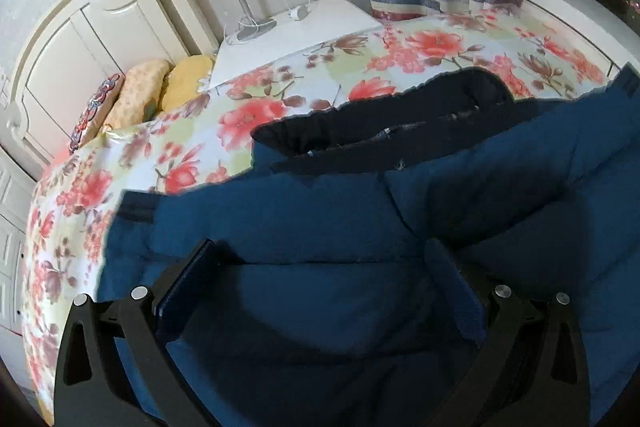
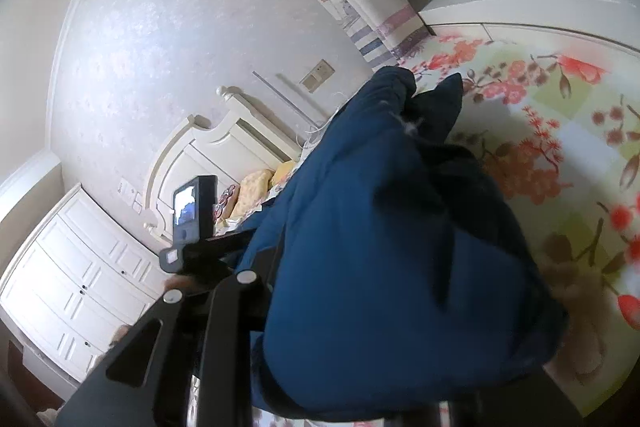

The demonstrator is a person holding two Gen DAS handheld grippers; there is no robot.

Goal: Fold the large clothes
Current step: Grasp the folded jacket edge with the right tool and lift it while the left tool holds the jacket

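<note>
— While the blue padded jacket (image 1: 360, 227) lies across the bed's floral sheet (image 1: 192, 131), where does the left gripper (image 1: 320, 267) sit?

— Low over the jacket, at about six o'clock in its own view. Its jaws are spread wide, one finger (image 1: 188, 283) at seven o'clock, the other at five, quilted cloth showing between them. Whether the pads touch the fabric, I cannot tell.

— And the dark lining?

— The black collar band (image 1: 380, 119) runs across the jacket's far edge, toward twelve o'clock, with the white nightstand (image 1: 304, 31) beyond it and the pillows (image 1: 160, 91) by the headboard (image 1: 92, 27) at ten.

— The right gripper (image 2: 256, 307)?

— A bunched mass of the jacket (image 2: 380, 247) fills the middle of its view and hides one finger entirely. Only the left-hand finger linkage (image 2: 180, 327) shows, at seven o'clock. The jacket looks lifted off the sheet there, but I cannot tell how those jaws stand.

— Anything else?

— The other gripper's camera body (image 2: 194, 215) at nine o'clock, and white cupboards (image 2: 80, 267) behind it.
</note>
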